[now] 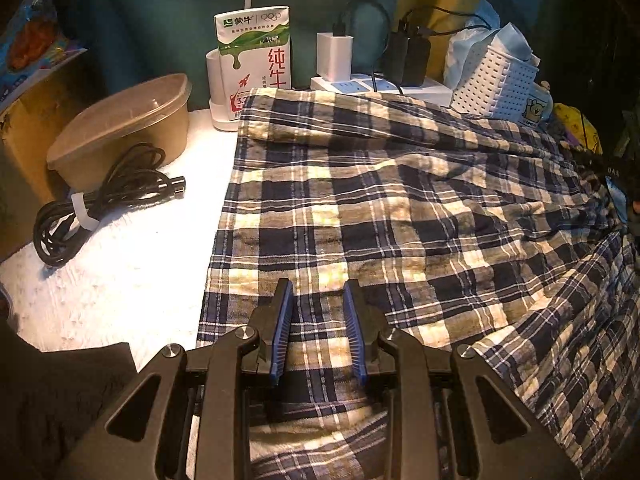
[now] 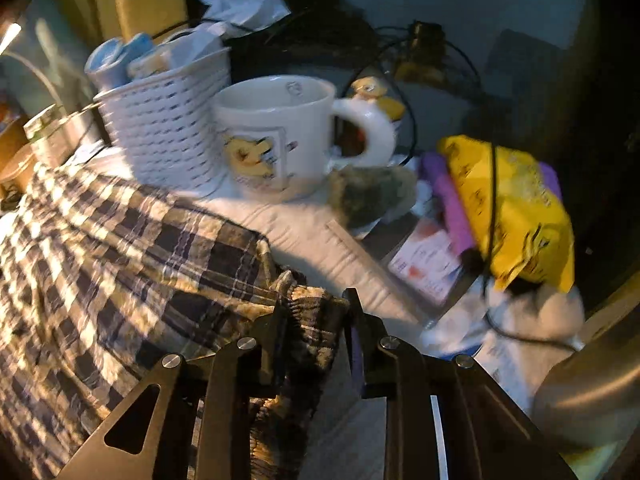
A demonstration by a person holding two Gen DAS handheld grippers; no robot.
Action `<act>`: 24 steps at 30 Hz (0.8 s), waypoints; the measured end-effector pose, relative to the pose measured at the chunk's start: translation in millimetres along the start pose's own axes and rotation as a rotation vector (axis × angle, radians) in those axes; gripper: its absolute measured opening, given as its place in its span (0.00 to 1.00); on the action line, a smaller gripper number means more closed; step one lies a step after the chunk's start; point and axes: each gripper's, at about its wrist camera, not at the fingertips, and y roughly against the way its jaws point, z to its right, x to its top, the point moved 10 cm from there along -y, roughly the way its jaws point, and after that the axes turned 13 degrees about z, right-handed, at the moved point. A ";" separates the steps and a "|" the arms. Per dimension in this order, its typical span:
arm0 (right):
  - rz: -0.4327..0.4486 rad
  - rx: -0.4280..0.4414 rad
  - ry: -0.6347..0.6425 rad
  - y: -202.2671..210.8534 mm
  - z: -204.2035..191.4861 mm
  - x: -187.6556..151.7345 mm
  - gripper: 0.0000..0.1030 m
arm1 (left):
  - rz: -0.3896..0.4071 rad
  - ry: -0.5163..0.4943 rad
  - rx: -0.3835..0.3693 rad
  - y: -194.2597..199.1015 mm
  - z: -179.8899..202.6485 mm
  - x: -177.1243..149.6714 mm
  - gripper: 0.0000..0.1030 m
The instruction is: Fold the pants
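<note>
Blue, white and tan plaid pants [image 1: 400, 208] lie spread over a white-covered table [image 1: 120, 272]. In the left wrist view my left gripper [image 1: 318, 284] sits at the near left edge of the pants. Its blue pads [image 1: 282, 332] are shut on a fold of the cloth that rises up between them. In the right wrist view the pants [image 2: 120, 248] run off to the left. Their gathered elastic waistband [image 2: 308, 304] is bunched between the black fingers of my right gripper [image 2: 316, 299], which is shut on it. The picture there is blurred.
Along the back stand a milk carton [image 1: 256, 60], a power strip with chargers [image 1: 380, 84] and a white perforated basket [image 2: 164, 128]. A brown lidded bowl [image 1: 124, 120] and a coiled black cable [image 1: 104, 200] lie at the left. A white mug [image 2: 276, 132] and a yellow packet [image 2: 508, 208] sit by the waistband.
</note>
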 end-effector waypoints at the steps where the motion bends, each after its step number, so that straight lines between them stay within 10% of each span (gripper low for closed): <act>1: 0.004 -0.006 0.002 -2.4 2.0 2.6 0.24 | 0.001 -0.002 0.004 -1.0 -0.5 0.6 0.24; 12: -0.001 -0.070 0.040 -19.1 5.5 6.2 0.26 | -0.028 -0.022 0.011 8.7 5.4 -9.0 0.25; 18: 0.038 -0.086 0.039 20.4 -2.3 9.9 0.52 | 0.010 0.004 0.046 28.2 -12.7 -6.0 0.26; 21: 0.064 -0.082 0.044 44.7 -11.1 10.7 0.52 | 0.029 0.071 0.070 30.8 -34.5 -3.7 0.52; 24: 0.087 -0.070 0.029 70.4 -19.5 6.0 0.52 | 0.003 0.093 0.067 22.6 -41.8 -9.6 0.55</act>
